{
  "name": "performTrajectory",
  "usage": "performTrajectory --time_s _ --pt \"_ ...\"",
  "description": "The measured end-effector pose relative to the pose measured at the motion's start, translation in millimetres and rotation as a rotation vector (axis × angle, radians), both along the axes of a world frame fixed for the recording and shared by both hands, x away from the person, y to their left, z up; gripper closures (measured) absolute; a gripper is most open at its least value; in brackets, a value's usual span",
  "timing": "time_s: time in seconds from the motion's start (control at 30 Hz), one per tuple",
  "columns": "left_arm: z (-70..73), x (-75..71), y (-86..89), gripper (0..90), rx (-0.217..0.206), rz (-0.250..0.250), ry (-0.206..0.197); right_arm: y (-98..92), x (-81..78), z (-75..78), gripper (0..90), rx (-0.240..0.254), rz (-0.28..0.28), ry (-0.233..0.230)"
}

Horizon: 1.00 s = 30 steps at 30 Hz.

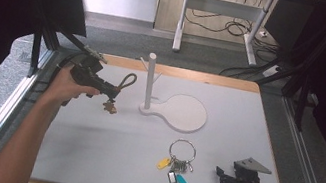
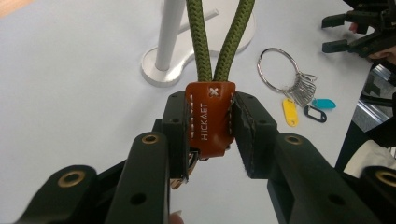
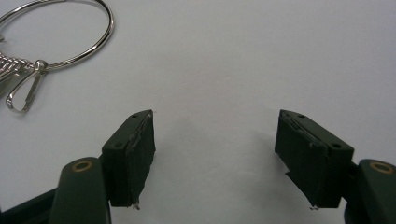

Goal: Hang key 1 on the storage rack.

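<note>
White table (image 1: 103, 157) carries a peg stand (image 1: 182, 113) and key ring (image 1: 182, 151)

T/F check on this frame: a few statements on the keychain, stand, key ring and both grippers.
1. The left gripper is shut on the keychain by its brown leather tab. True.
2. The keychain's green loop hangs on the stand. False: it is held in the air to the left of the stand, not on it.
3. The right gripper is open with nothing between its fingers. True.
4. The key ring is in the right gripper. False: it lies on the table, to that gripper's left.
5. The key ring carries coloured tags. True.
</note>
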<state>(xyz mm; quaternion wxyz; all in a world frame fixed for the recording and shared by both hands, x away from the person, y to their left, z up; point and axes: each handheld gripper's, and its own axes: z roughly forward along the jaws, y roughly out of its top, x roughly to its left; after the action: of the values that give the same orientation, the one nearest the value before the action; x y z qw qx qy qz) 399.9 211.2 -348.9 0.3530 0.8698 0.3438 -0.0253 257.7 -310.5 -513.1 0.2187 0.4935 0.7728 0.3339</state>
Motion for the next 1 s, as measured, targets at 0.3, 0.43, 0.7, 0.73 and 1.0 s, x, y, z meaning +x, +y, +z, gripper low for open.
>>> performTrajectory --time_s 0.3,0.43,0.7,0.73,1.0 --pt "6.2 7.8 -1.8 67.7 0.003 -0.002 -0.002 -0.3 0.2 -0.2 28.8 0.002 -0.001 0.002" --pt "8.3 10.6 -2.3 67.6 0.004 -0.002 -0.002 -0.8 0.1 -0.1 28.8 0.001 -0.001 0.001" --pt "12.5 16.4 -3.0 67.7 0.0 -0.002 -0.002 -1.3 -0.4 0.0 28.8 -0.001 0.0 0.0" --pt "12.7 19.2 -2.2 67.6 -0.002 0.004 0.0 -1.4 -0.4 -0.1 28.9 -0.001 -0.001 0.002" --pt "14.7 32.0 0.0 67.7 -0.011 0.015 0.002 -1.7 -0.6 -0.3 28.8 -0.002 -0.002 0.003"
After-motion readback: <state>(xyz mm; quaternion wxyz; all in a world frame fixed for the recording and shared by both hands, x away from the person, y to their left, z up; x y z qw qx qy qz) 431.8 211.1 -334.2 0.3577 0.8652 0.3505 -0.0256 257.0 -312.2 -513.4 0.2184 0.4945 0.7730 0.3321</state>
